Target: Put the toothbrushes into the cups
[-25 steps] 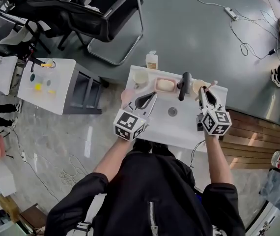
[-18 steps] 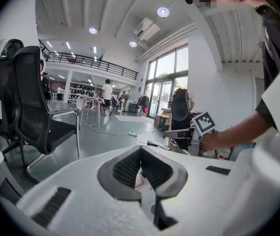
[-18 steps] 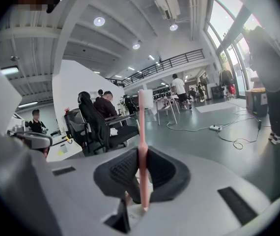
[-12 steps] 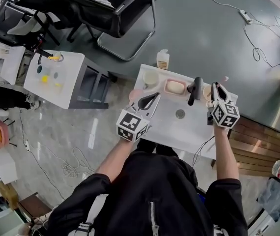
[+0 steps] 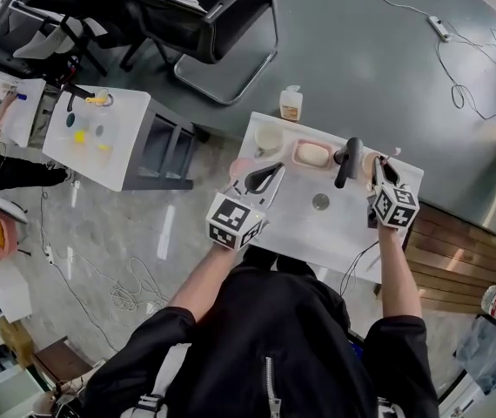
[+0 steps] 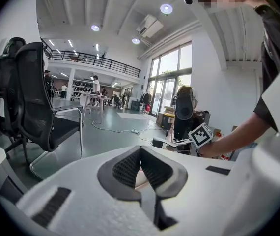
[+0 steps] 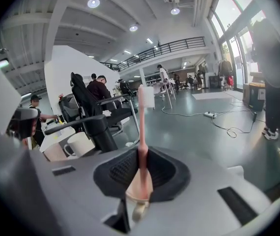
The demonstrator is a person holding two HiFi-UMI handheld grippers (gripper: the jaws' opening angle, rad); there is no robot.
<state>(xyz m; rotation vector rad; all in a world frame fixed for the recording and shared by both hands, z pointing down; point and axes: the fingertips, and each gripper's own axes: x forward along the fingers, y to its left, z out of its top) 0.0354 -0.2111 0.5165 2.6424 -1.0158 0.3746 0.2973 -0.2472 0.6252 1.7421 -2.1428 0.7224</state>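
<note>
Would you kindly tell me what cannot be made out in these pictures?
The cup beside the faucet: head view, right hand-held gripper covers most of it.
The pale pink shape between the jaws of the left hand-held gripper: left gripper view, gripper body hides it.
The toothbrush bristles: right gripper view, blurred.

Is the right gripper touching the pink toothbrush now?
Touching. The right gripper view shows the right gripper closed with both pads on the handle of the pink toothbrush, whose head points up.
</note>
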